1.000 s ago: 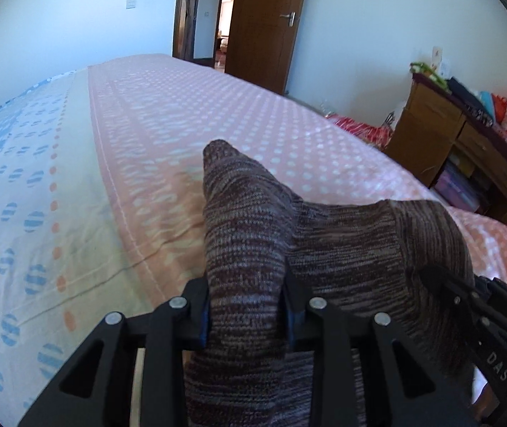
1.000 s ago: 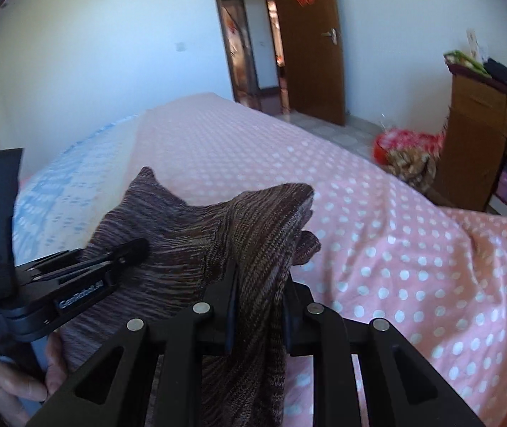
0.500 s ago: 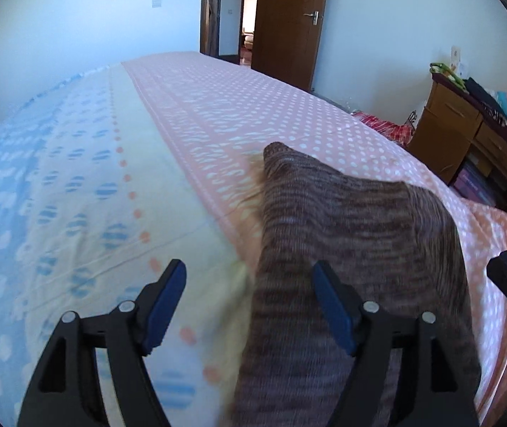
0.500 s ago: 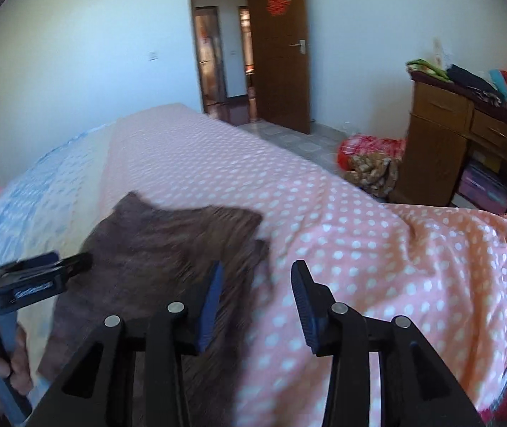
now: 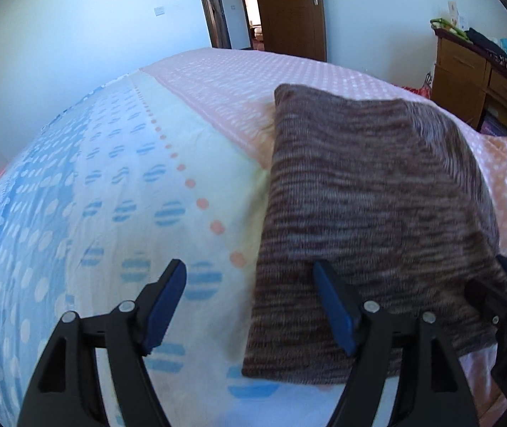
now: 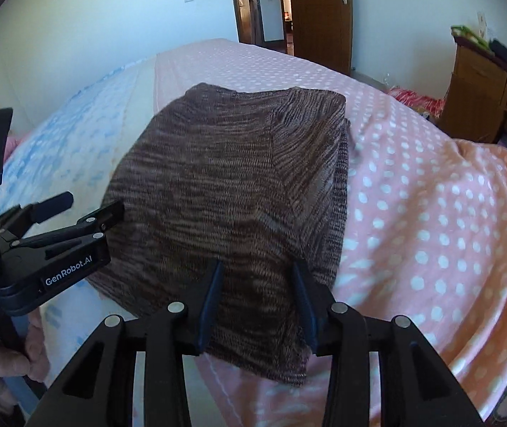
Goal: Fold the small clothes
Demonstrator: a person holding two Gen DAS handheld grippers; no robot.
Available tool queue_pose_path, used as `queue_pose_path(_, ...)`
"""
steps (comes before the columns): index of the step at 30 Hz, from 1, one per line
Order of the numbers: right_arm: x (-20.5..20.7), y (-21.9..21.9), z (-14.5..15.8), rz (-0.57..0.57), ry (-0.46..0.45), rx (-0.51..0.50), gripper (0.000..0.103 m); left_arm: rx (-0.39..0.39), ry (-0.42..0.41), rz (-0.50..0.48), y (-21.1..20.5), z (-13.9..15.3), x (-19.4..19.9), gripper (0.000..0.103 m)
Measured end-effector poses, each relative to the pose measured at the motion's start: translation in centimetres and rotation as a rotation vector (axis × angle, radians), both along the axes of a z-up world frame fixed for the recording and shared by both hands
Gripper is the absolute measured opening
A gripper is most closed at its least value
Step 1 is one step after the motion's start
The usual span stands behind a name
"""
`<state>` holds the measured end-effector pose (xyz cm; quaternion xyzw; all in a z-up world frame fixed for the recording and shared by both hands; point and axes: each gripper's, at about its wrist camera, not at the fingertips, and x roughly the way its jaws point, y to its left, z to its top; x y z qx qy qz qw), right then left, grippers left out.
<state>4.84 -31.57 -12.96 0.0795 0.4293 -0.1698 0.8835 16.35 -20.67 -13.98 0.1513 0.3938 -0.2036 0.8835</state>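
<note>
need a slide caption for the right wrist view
Right gripper open above a folded brown knit garment lying on the polka-dot bedspread, left gripper open alongside.

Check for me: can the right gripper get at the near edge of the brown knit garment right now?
Probably yes. The right gripper is open, right over the brown knit garment, lying flat on the bed. Nothing lies between them, and the left gripper sits off at the other side.

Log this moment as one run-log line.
garment: folded, flat on bed | left tool: open, empty | right tool: open over garment, just released
</note>
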Motion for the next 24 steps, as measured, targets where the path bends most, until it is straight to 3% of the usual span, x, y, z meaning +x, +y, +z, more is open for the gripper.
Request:
queue_pose_path(5,-1.0,0.3,-0.7,-0.041,0.033,-0.042,0.041,0.006,-0.007,0.001,0.8,0.0,-1.3,0.077)
queue_pose_path(11,-4.0,-0.3,-0.5,-0.103,0.035,0.031,0.041,-0.01,0.03,0.006,2.3,0.4,-3.0,0.077)
queue_pose_path(19,-7.8,1.0,2.7,-0.127,-0.04,0.019,0.042,-0.049,0.002,0.006,4.5,2.3,-6.3,0.08)
queue_pose_path(24,-8.7,2.4,4.8,-0.123,-0.07,-0.045,0.042,-0.06,-0.034,-0.001,5.2,3.7,-8.2,0.082)
